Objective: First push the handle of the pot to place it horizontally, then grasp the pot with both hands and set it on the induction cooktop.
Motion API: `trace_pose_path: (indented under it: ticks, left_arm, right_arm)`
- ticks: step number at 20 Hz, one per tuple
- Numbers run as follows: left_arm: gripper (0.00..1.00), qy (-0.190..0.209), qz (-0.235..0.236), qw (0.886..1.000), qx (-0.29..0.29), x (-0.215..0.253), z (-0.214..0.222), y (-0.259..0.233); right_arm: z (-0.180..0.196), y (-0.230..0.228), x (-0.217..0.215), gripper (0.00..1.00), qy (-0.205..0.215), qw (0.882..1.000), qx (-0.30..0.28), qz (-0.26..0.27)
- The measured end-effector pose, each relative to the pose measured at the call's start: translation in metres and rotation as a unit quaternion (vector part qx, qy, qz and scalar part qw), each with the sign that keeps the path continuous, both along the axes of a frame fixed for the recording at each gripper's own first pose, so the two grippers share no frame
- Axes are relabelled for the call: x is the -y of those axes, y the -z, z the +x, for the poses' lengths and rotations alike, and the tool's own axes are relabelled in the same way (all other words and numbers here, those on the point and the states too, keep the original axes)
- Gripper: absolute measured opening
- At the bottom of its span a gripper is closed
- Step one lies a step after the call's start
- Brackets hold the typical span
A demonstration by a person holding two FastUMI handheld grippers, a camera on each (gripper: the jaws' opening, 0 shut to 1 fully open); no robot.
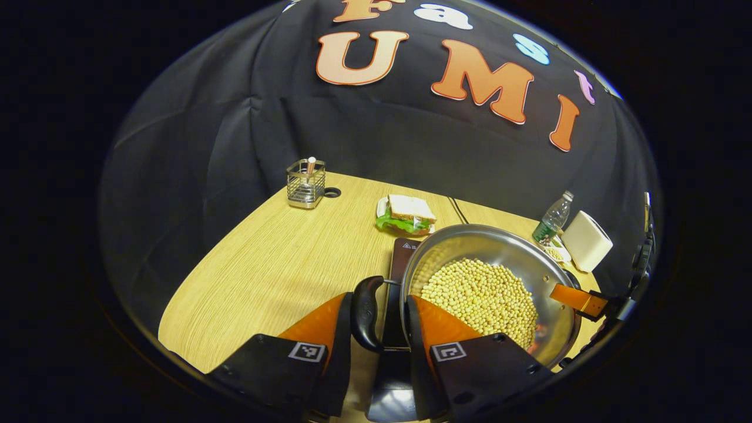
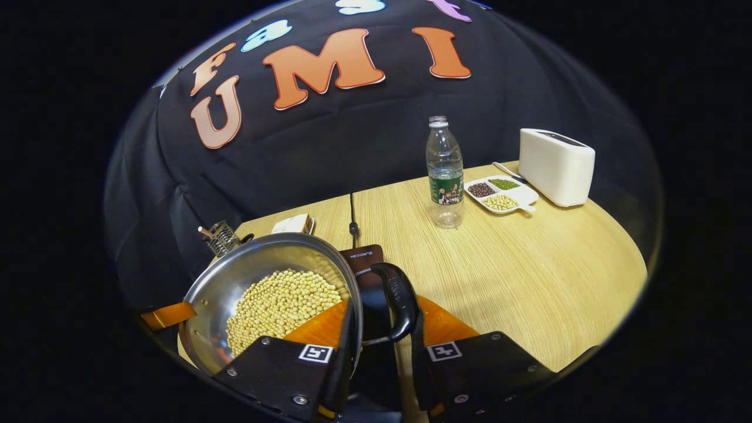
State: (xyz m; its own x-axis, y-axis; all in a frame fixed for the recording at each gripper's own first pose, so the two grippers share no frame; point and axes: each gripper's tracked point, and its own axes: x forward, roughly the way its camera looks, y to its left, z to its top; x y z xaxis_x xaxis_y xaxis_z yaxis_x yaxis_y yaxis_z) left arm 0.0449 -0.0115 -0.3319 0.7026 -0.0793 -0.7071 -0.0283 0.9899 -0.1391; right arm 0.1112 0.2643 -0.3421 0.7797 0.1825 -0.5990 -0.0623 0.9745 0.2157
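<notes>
Pot (image 1: pixel 499 258) of steel, filled with pale beans, sat level over the induction cooktop (image 1: pixel 402 258), each gripper (image 1: pixel 379 329) (image 2: pixel 385 335) clamped on one side handle.

Pale wood-grain table (image 2: pixel 529 264) — black cloth wall (image 2: pixel 352 147) behind.

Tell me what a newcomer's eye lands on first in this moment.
The steel pot heaped with pale soybeans, low in both views, held between the two grippers. The left gripper straddles one black side handle, the right gripper the other. Beneath it lies the dark induction cooktop.
</notes>
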Motion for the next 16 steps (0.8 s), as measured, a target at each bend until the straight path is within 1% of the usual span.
trace_pose_path:
  ticks: [1, 2, 3, 4, 5, 6, 7, 8, 9, 10, 12, 13, 14, 15, 16]
  left_arm:
    - [0.55, 0.002, 0.003, 1.000, 0.000, 0.000, 0.000, 0.000]
    - [0.53, 0.004, 0.008, 1.000, 0.003, 0.001, 0.000, -0.001]
    - [0.57, 0.004, 0.013, 1.000, 0.005, 0.000, 0.000, 0.000]
    - [0.57, 0.002, 0.014, 1.000, 0.007, -0.001, -0.001, -0.002]
    - [0.63, -0.001, 0.014, 1.000, 0.009, -0.001, -0.002, -0.003]
    - [0.60, -0.003, 0.009, 1.000, 0.020, -0.001, 0.000, -0.009]
    - [0.63, -0.003, 0.007, 0.999, 0.036, -0.001, 0.002, -0.018]
    - [0.74, 0.000, 0.005, 0.998, 0.056, 0.001, 0.006, -0.030]
    - [0.86, -0.004, 0.018, 0.997, 0.074, -0.002, 0.007, -0.040]
    - [1.00, -0.003, 0.032, 0.995, 0.092, -0.001, 0.010, -0.055]
    - [0.98, 0.001, 0.052, 0.991, 0.123, -0.002, 0.018, -0.079]
    - [0.96, 0.004, 0.053, 0.990, 0.134, 0.003, 0.019, -0.091]
    - [1.00, 0.007, 0.050, 0.988, 0.144, 0.008, 0.022, -0.102]
    - [1.00, 0.011, 0.048, 0.987, 0.153, 0.016, 0.025, -0.114]
    - [0.98, 0.013, 0.050, 0.985, 0.164, 0.019, 0.028, -0.127]
  right_arm:
    - [0.001, -0.001, 0.000, 0.46, -0.003, 1.000, 0.003, -0.005]
    - [0.000, -0.001, 0.001, 0.49, -0.004, 1.000, 0.003, -0.006]
    - [-0.001, 0.002, 0.000, 0.52, -0.004, 1.000, -0.004, -0.004]
    - [-0.002, 0.004, -0.001, 0.55, -0.005, 1.000, -0.008, 0.001]
    - [-0.002, 0.004, -0.001, 0.57, -0.006, 1.000, -0.010, 0.002]
    - [-0.002, 0.004, -0.002, 0.59, -0.010, 1.000, -0.011, 0.005]
    - [-0.005, 0.003, -0.005, 0.63, -0.018, 1.000, -0.014, 0.012]
    - [-0.007, 0.001, -0.006, 0.67, -0.024, 0.999, -0.015, 0.018]
    - [-0.006, -0.004, -0.006, 0.77, -0.027, 0.999, -0.010, 0.023]
    - [-0.005, -0.011, -0.004, 0.86, -0.028, 0.999, 0.001, 0.027]
    - [0.000, -0.029, 0.002, 0.94, -0.030, 0.999, 0.027, 0.029]
    - [0.001, -0.039, 0.009, 0.94, -0.029, 0.999, 0.038, 0.024]
    - [0.002, -0.050, 0.018, 0.95, -0.027, 0.998, 0.050, 0.018]
    - [0.004, -0.061, 0.027, 0.95, -0.024, 0.998, 0.062, 0.014]
    - [0.007, -0.074, 0.037, 0.95, -0.021, 0.997, 0.073, 0.009]
